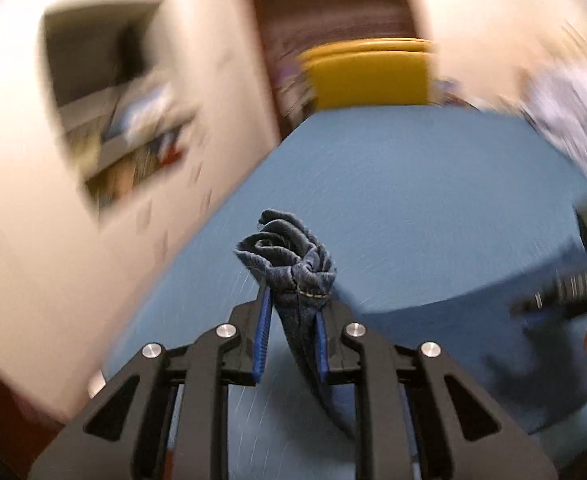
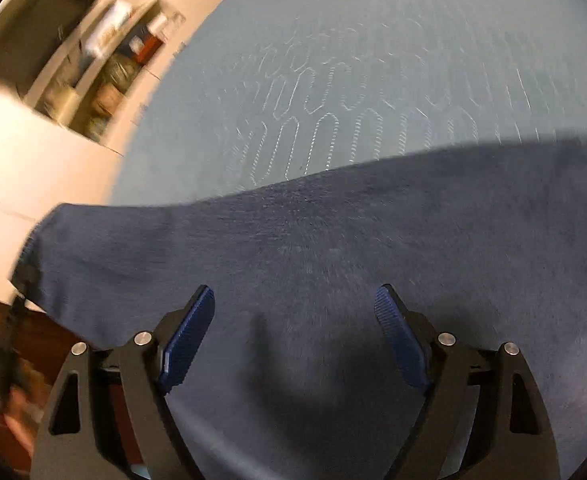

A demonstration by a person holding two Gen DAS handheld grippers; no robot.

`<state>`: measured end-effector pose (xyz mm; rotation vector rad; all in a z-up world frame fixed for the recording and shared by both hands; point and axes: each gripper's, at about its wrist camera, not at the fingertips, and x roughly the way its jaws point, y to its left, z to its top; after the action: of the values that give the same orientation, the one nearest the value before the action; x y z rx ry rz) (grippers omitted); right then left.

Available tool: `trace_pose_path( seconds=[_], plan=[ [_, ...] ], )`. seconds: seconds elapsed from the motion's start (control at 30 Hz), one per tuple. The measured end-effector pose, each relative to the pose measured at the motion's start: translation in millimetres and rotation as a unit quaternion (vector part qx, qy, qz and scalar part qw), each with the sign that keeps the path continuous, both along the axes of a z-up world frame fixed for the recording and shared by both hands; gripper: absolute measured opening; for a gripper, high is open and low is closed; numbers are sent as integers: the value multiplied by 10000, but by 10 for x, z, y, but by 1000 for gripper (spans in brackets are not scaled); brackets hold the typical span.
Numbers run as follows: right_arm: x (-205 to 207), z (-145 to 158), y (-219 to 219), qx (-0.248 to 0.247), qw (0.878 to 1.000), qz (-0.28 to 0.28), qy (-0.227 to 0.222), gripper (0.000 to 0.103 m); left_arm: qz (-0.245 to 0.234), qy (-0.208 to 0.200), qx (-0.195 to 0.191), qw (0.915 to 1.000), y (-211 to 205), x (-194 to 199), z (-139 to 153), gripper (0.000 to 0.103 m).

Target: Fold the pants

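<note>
The left gripper (image 1: 295,304) is clamped on a bunched, rolled-up edge of the dark blue denim pants (image 1: 289,256), lifted above the light blue quilted tabletop (image 1: 413,200); the cloth trails down between its blue ribbed pads (image 1: 264,332). The right gripper (image 2: 293,300) stands wide open with nothing between its pads, hovering over the broad spread of the pants (image 2: 333,248), which lies flat across the tabletop (image 2: 373,60) and hangs past its left edge. Only the left wrist view shows a mustard-yellow chair back (image 1: 369,76) beyond the far edge and a pale cloth (image 1: 573,120) at the right. Both views show a blurred cream shelf unit (image 2: 73,60) beside the tabletop.
</note>
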<state>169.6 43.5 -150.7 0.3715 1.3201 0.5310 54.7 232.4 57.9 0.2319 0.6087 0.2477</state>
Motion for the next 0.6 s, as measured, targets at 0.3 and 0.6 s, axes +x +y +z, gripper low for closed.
trace_pose_path(
  seconds=[0.3,0.6],
  plan=[
    [-47,275,-1531,682,9931,-945,128,82,-1950,440,1655,9657,-2433,-264,-1332,21],
    [-240,232,-1924,448,9947,-917,105,82,-1883,91,3147,9303,-2500,-648,-1955,77]
  ],
)
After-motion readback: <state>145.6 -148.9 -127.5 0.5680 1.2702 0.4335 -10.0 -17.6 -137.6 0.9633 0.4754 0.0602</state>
